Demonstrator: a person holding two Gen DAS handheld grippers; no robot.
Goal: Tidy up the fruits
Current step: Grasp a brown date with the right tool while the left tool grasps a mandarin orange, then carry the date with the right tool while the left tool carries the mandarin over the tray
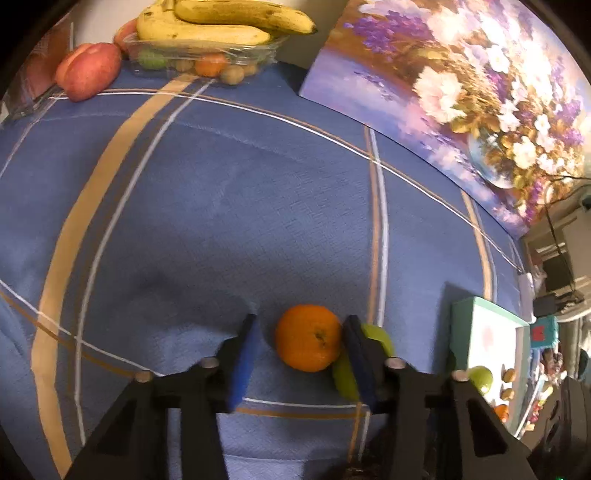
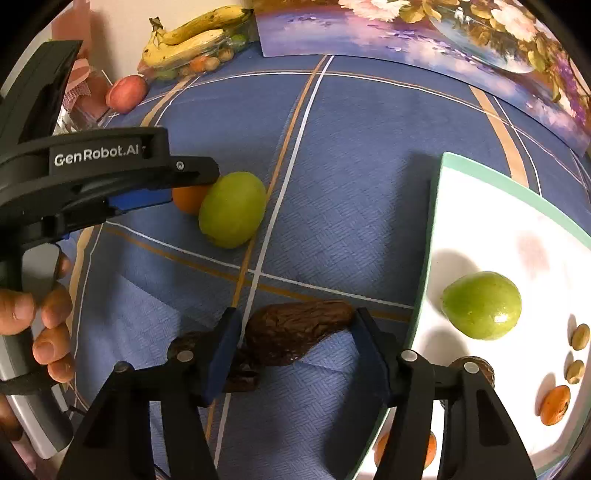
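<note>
Tabletop is covered with a blue checked cloth (image 1: 258,203). Left hand-held gripper (image 1: 301,318) points steeply down over an orange (image 1: 308,338), which sits on the cloth between its jaws. The jaws are narrow but not clamped: the right-side pad touches the orange, while a strip of cloth shows between the orange and the other pad. A green fruit (image 2: 232,208) lies touching the orange, outside the jaws. A person's hand (image 2: 44,332) grips the left tool's handle. Right hand-held gripper (image 2: 295,310) stands at medium width around a wrinkled dark brown fruit (image 2: 295,332) on the cloth. Both pads sit at its ends; I cannot tell whether they press. A white tray (image 2: 498,221) with a mint rim, just beside it, holds a second green fruit (image 2: 482,304). At the far edge, bananas (image 1: 221,22) rest on a clear container (image 1: 199,55), with a red apple (image 1: 88,70) beside it.
</note>
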